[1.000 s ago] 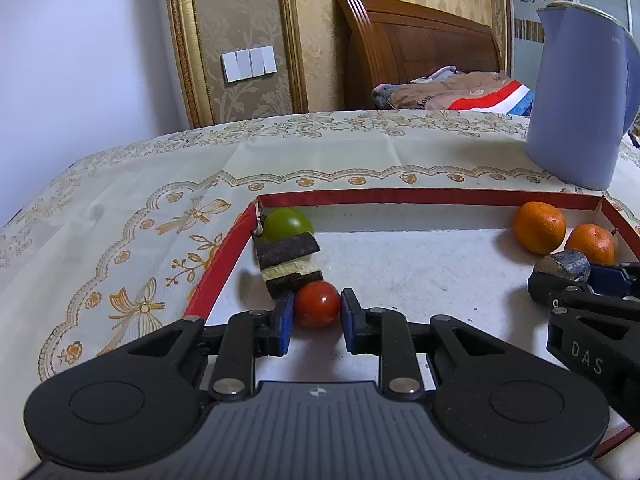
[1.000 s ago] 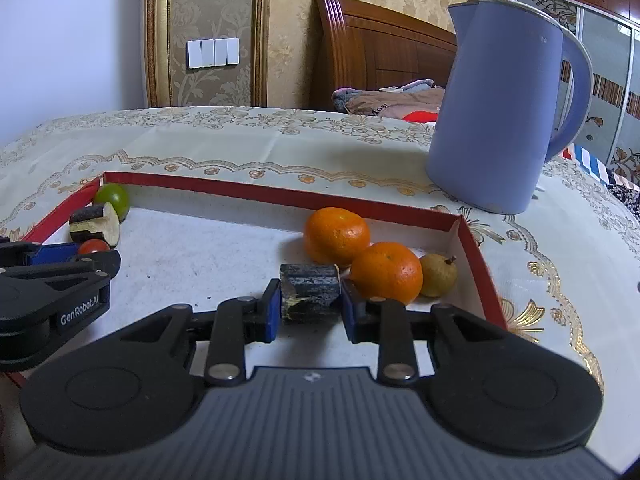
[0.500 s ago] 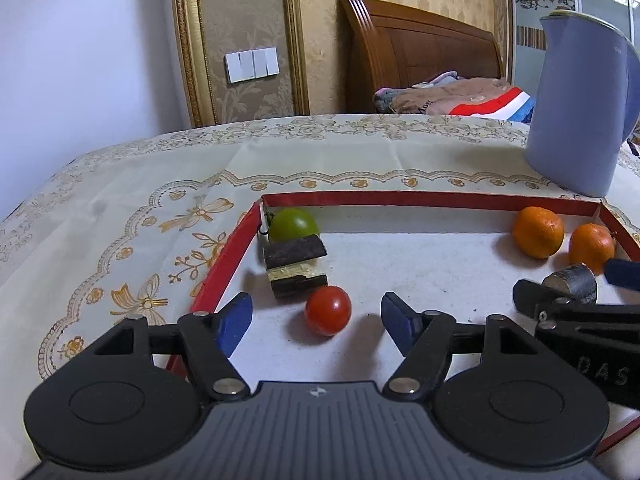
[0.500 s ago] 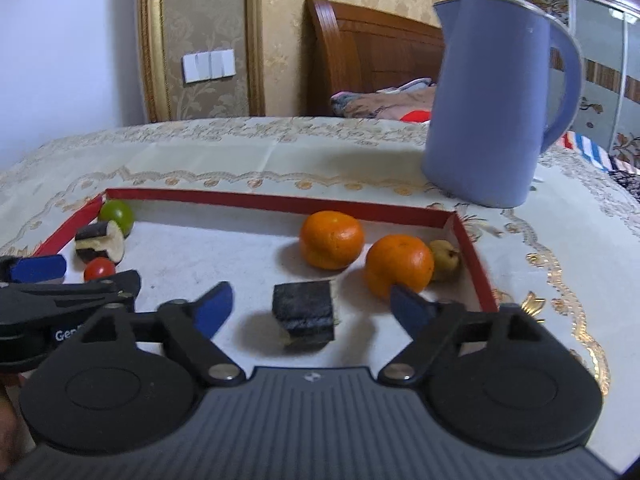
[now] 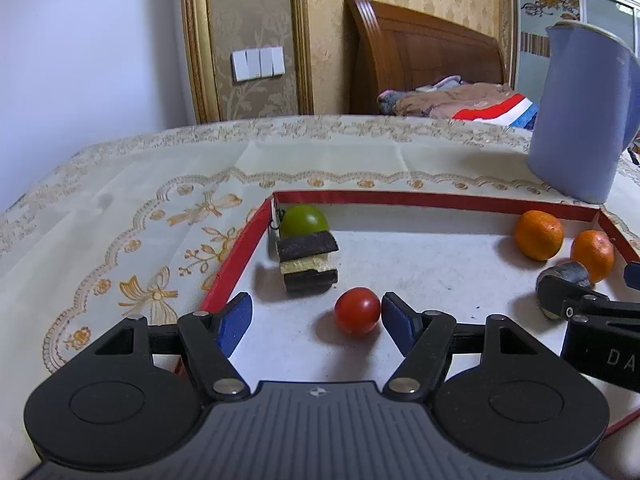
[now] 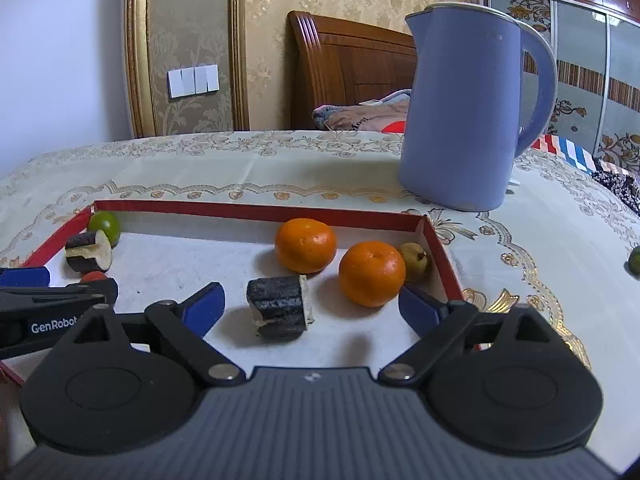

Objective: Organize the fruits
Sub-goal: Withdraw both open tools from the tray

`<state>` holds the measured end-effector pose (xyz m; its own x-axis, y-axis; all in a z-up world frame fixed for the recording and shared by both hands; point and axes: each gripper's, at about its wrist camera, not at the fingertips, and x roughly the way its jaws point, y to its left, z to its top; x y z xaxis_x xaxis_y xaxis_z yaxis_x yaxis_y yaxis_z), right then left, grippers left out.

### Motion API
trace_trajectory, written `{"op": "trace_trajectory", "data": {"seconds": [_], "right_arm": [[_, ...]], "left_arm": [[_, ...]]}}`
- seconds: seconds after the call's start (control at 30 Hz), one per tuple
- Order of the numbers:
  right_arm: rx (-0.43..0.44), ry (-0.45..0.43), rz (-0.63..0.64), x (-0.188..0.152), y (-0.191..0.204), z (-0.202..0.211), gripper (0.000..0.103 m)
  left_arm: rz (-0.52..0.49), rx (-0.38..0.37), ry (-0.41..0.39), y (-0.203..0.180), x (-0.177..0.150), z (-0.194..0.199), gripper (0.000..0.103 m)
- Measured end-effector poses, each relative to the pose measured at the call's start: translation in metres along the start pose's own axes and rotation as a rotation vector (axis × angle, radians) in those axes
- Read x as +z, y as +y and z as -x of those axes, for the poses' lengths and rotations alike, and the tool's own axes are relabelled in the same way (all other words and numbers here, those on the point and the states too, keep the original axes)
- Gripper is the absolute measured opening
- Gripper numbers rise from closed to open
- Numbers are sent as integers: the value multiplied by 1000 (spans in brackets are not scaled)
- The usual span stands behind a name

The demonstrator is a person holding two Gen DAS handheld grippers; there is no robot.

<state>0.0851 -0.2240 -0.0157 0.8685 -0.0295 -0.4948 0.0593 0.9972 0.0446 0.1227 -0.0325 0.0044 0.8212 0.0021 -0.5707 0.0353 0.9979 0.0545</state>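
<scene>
On the desk, spread with a cream cloth patterned in gold, lies a shallow red-rimmed tray with a pale floor. The left tool hangs low over the tray's left part with its jaws apart; a small red tomato sits on the tray floor between the blue pads, just beside the right pad and clear of the left one, gripped by neither. Beyond the tomato a dark cut piece with a pale core lies near the tray's left wall, and a green round fruit rests behind it in the far left corner.

The right tool has just been spreading its jaws, which stand wide with a dark-skinned cut chunk resting on the tray floor between them, touching neither pad. Just beyond that chunk sit two oranges: one toward the back wall, the other nearer the right pad. A small yellowish fruit lies tucked in the tray's far right corner, against the second orange. A blue kettle stands upright on the cloth behind the tray's right end. A small green fruit shows at the picture's far right edge on the cloth, outside the tray.
</scene>
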Motion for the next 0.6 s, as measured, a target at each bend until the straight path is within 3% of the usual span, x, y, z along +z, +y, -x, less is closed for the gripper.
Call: {"op": "trace_trajectory", "data": {"seconds": [0.17,0.6], "right_arm": [[-4,-21,-19,-2,-6,9,98],[-10,-30,-32,-9,-11,18,100]], "left_arm": [[13,-10,-50,4,-2,15,71],[49,-20,-86,16,-9,34,71]]}}
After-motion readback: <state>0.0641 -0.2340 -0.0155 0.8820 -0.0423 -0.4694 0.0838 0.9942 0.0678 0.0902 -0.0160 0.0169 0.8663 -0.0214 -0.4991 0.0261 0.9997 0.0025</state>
